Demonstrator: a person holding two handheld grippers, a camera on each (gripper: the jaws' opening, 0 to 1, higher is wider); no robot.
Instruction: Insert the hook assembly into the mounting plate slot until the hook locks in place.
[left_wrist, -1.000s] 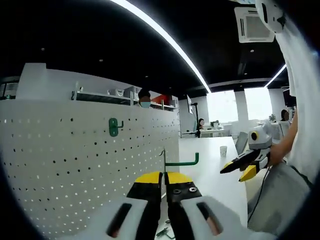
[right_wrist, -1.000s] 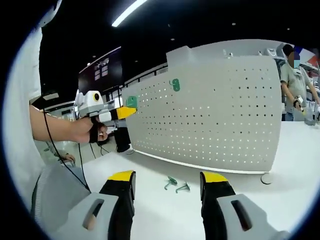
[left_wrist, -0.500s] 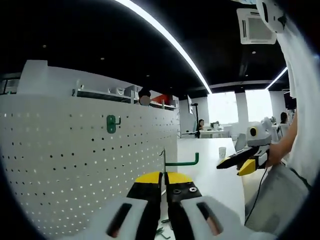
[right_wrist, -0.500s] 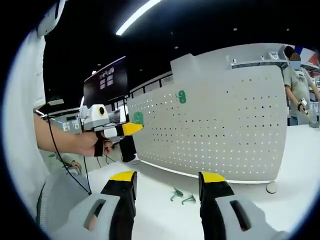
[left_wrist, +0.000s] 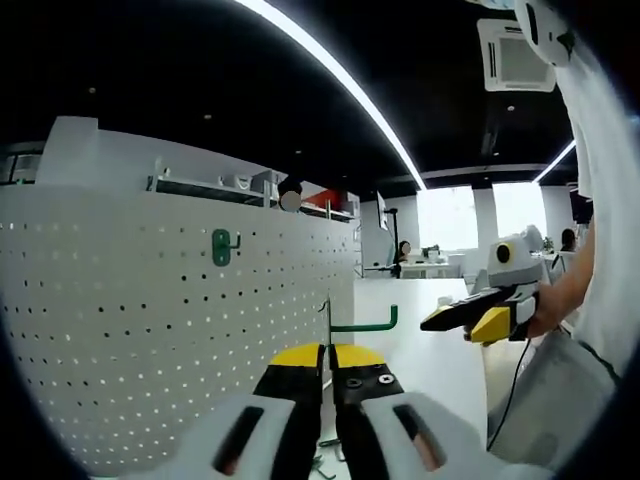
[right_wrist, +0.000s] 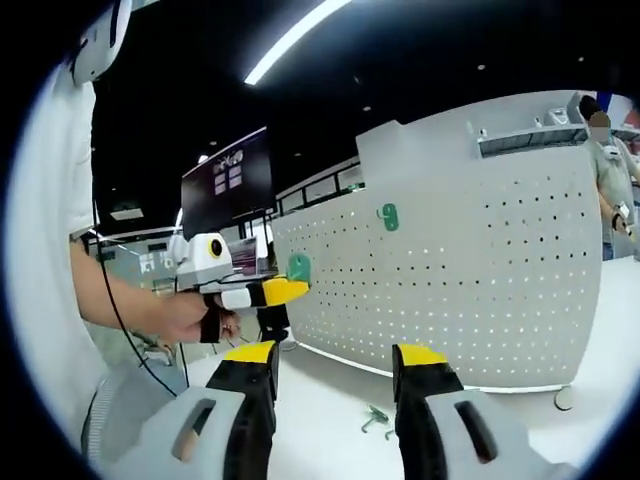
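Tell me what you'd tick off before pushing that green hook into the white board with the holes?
1. Hook held firmly: ok. The left gripper is shut on the green hook.
2. Hook near the pegboard: ok, beside its edge, apart from it.
3. Hook lined up with a hole: cannot tell.
4. Right gripper free to help: ok, open and holding nothing.
5. Mounted green hook out of the way: ok, higher on the board.
6. Spare hooks in sight: ok, lying on the table.
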